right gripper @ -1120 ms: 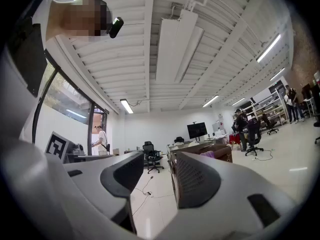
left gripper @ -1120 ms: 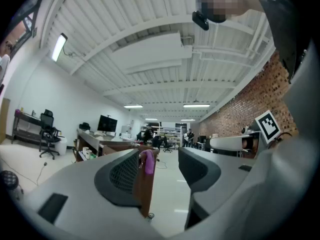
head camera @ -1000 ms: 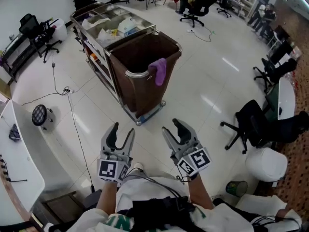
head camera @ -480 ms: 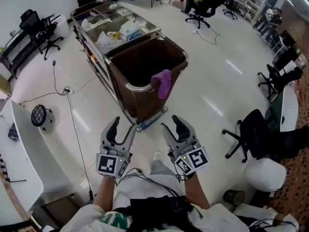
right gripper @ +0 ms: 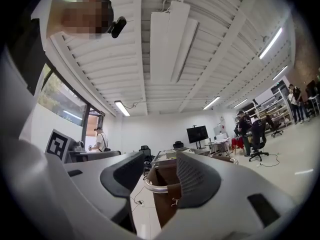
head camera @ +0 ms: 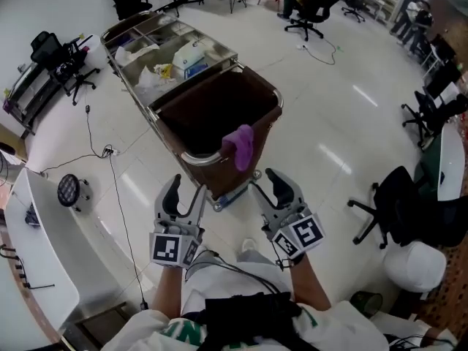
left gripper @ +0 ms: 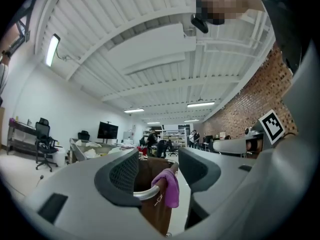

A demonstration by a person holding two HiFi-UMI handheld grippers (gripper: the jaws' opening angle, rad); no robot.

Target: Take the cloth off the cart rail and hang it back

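Observation:
A purple cloth (head camera: 240,146) hangs over the chrome rail (head camera: 197,156) at the near end of the cart's brown bag (head camera: 212,112). Both grippers are held just short of that end, above the floor. My left gripper (head camera: 183,194) is open and empty, below and left of the cloth. My right gripper (head camera: 269,190) is open and empty, below and right of it. In the left gripper view the cloth (left gripper: 170,186) and the rail (left gripper: 146,194) show in the gap of the left gripper (left gripper: 157,171). In the right gripper view the right gripper (right gripper: 160,176) frames the rail (right gripper: 154,188); the cloth is hidden there.
The cart's steel top tray (head camera: 128,31) holds linen and supplies. A cable (head camera: 121,196) runs over the floor at left, beside a white desk (head camera: 44,269). Office chairs (head camera: 398,207) and a white bin (head camera: 413,265) stand at right.
The cart and cloth have come nearer to both grippers as the person walked toward them. Both grippers stay open and empty.

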